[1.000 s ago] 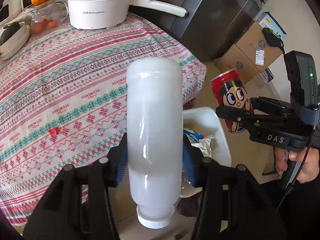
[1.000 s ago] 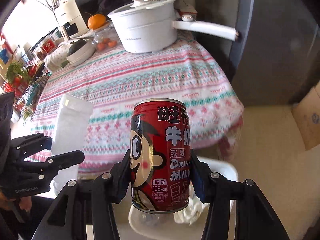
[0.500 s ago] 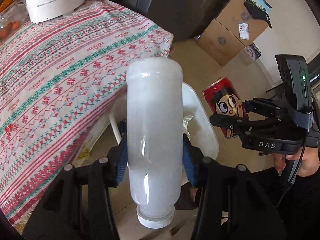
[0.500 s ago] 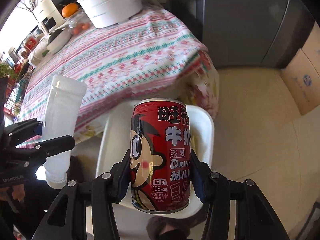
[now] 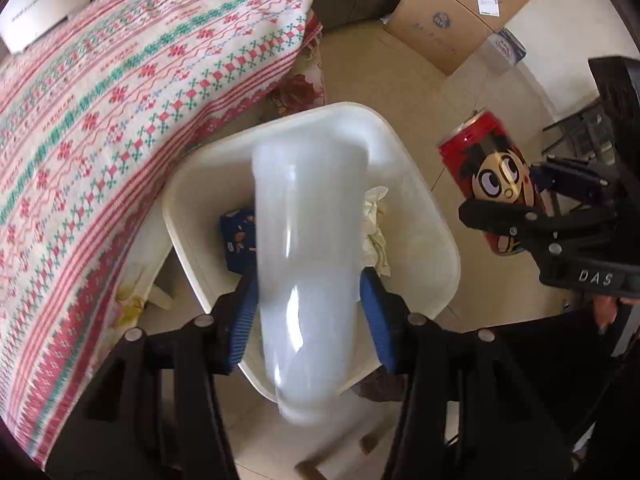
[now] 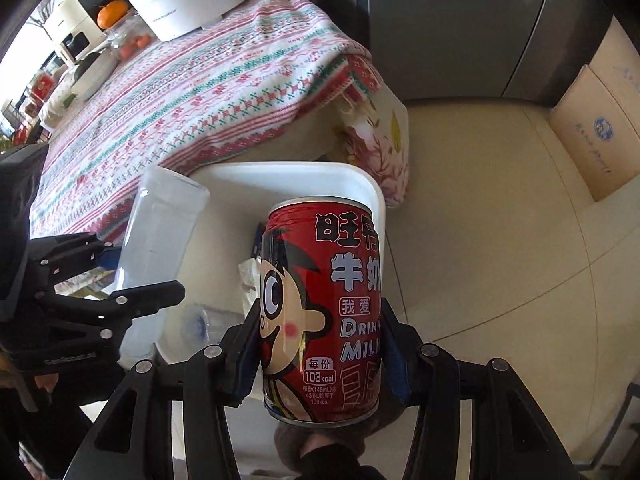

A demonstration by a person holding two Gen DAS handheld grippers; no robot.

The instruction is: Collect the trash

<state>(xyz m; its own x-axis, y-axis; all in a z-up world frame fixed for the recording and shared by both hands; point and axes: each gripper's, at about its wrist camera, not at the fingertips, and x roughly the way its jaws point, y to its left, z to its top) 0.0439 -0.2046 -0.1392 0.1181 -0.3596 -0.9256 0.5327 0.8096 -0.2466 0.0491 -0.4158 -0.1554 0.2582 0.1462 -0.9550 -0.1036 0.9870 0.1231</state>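
Left claw (image 5: 308, 300): one, blue pads pressed on both sides of one translucent white plastic bottle (image 5: 310, 264), held cap end toward the camera, blurred, directly over the bin. Right claw (image 6: 318, 346): one, blue pads clamped on both sides of one red cylindrical metal milk drink can with a cartoon face (image 6: 322, 316), upright, held above the near right part of the bin. Below both: one white rectangular plastic waste bin (image 5: 416, 184) on the tiled floor, just beside the bench edge; inside it, one dark blue printed wrapper (image 5: 237, 236), one crumpled pale tissue (image 5: 374, 236) and one clear crushed plastic bottle (image 6: 200, 326). Beyond the bin: one bench under a red, green and white patterned tablecloth (image 6: 208, 96), with a floral cloth (image 6: 376, 140) hanging at its corner. On the bench, far end: one white electric pot with a long handle (image 6: 188, 0), one orange fruit (image 6: 112, 14), one clear container of small orange fruits (image 6: 134, 42). Farthest: brown cardboard boxes, two in the left wrist view (image 5: 440, 24), and one dark grey cabinet front (image 6: 460, 28).
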